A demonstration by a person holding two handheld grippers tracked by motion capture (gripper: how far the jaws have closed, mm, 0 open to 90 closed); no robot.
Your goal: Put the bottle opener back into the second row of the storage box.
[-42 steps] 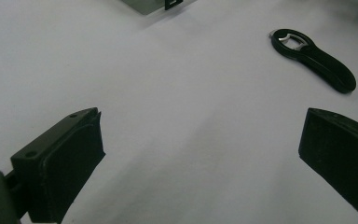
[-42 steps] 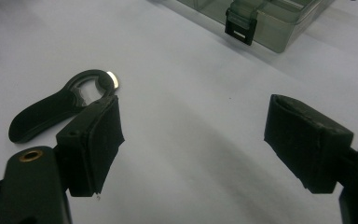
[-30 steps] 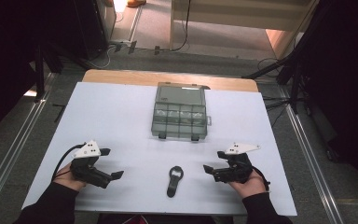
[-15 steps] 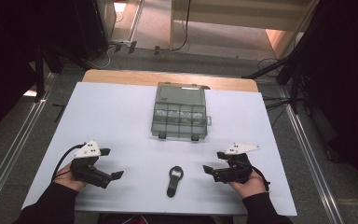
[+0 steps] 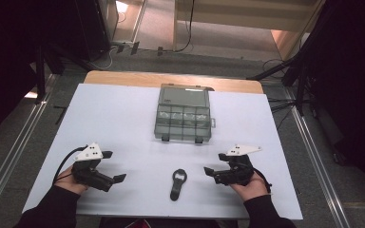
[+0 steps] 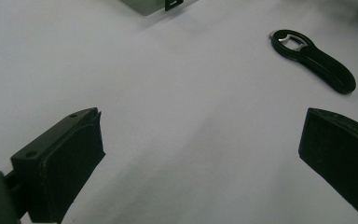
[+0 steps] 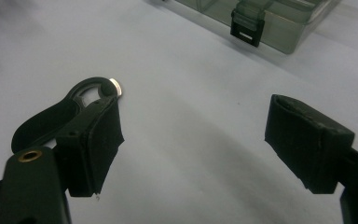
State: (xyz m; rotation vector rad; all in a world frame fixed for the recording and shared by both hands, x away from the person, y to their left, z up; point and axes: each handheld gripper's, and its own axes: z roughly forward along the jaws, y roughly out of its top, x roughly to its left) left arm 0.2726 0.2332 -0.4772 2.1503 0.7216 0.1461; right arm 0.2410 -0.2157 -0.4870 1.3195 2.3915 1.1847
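We see one flat black bottle opener (image 5: 177, 183) lying between our left gripper (image 5: 115, 179) and right gripper (image 5: 209, 172), ring end toward the single grey-green plastic compartment box (image 5: 183, 114); both jaw pairs spread, empty.

Bare white table (image 5: 123, 123) lies between both grippers' jaws; only the bottle opener (image 5: 177, 184) and organizer box (image 5: 183, 114) interrupt it.

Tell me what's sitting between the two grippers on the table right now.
The black bottle opener lies flat between the left gripper and right gripper, touching neither; the high view shows this.
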